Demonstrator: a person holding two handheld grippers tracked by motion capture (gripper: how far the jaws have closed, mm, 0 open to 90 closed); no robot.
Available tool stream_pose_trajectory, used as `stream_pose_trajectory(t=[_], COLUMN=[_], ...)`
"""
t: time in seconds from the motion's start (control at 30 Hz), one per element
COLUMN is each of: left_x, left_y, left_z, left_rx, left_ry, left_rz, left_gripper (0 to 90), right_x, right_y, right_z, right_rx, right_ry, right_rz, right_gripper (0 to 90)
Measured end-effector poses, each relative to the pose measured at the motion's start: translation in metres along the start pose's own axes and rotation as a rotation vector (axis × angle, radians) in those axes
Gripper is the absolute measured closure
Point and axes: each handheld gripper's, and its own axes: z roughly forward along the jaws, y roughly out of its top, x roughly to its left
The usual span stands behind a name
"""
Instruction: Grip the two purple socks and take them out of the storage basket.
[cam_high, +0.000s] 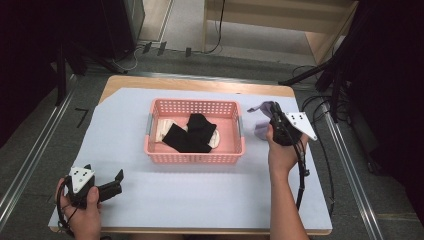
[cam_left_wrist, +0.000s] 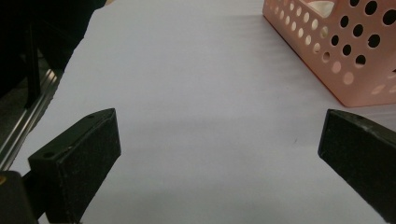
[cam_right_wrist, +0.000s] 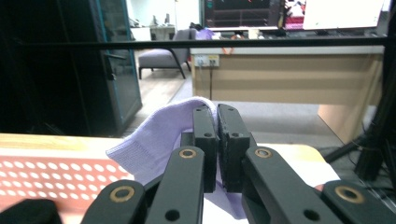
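Note:
A pink perforated basket (cam_high: 196, 156) stands in the middle of the table, with black socks (cam_high: 192, 134) and a white sock (cam_high: 161, 129) inside. To its right my right gripper (cam_high: 275, 114) is shut on a lilac sock (cam_high: 260, 129), held up off the table; the right gripper view has the lilac sock (cam_right_wrist: 156, 140) pinched between the closed jaws and draped to the left. My left gripper (cam_high: 118, 181) rests near the table's front left corner, open and holding nothing, with the basket's (cam_left_wrist: 345, 60) corner ahead to its right.
A pale lilac sheet (cam_high: 200, 195) covers the wooden table. Cables (cam_high: 320, 105) and dark stand legs lie on the floor beyond the right edge. A metal rail (cam_high: 35, 150) runs along the left side.

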Motion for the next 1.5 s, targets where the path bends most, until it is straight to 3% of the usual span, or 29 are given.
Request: stream_pose_trajectory(t=[0.27,0.43,0.6,0.67,0.93,1.3,1.4,1.43,1.47,1.5], left_x=[0.000,0.000,0.000,0.000,0.000,-0.001,-0.001,-0.001,-0.001,-0.001], left_y=[0.000,0.000,0.000,0.000,0.000,0.000,0.000,0.000,0.000,0.000], left_z=[0.000,0.000,0.000,0.000,0.000,0.000,0.000,0.000,-0.001,-0.001], left_rx=[-0.002,-0.001,0.000,-0.001,0.001,0.000,0.001,0.000,0.001,-0.001], left_ry=[0.001,0.000,-0.001,-0.001,0.002,0.004,0.002,0.001,0.001,-0.001], left_rz=[-0.001,-0.001,-0.001,-0.001,0.001,0.004,0.005,0.011,0.014,0.017], left_gripper=[0.0,0.0,0.0,0.0,0.0,0.0,0.0,0.0,0.0,0.0], right_x=[-0.020,-0.025,-0.030,-0.036,-0.049,-0.062,-0.065,-0.065,-0.065,-0.065], right_y=[-0.022,-0.031,-0.037,-0.039,-0.044,-0.046,-0.048,-0.048,-0.049,-0.049], right_z=[0.001,0.001,-0.002,-0.006,-0.023,-0.052,-0.062,-0.065,-0.071,-0.071], right_rx=[0.058,0.086,0.129,0.147,0.187,0.168,0.159,0.154,0.158,0.158], right_ry=[-0.056,-0.057,-0.068,-0.081,-0.062,-0.030,0.012,0.024,0.029,0.029], right_rz=[-0.001,0.015,-0.011,0.001,0.018,0.030,0.059,0.062,0.059,0.059], right_gripper=[87.6,87.3,85.1,81.0,68.6,64.0,56.9,51.3,38.1,38.1])
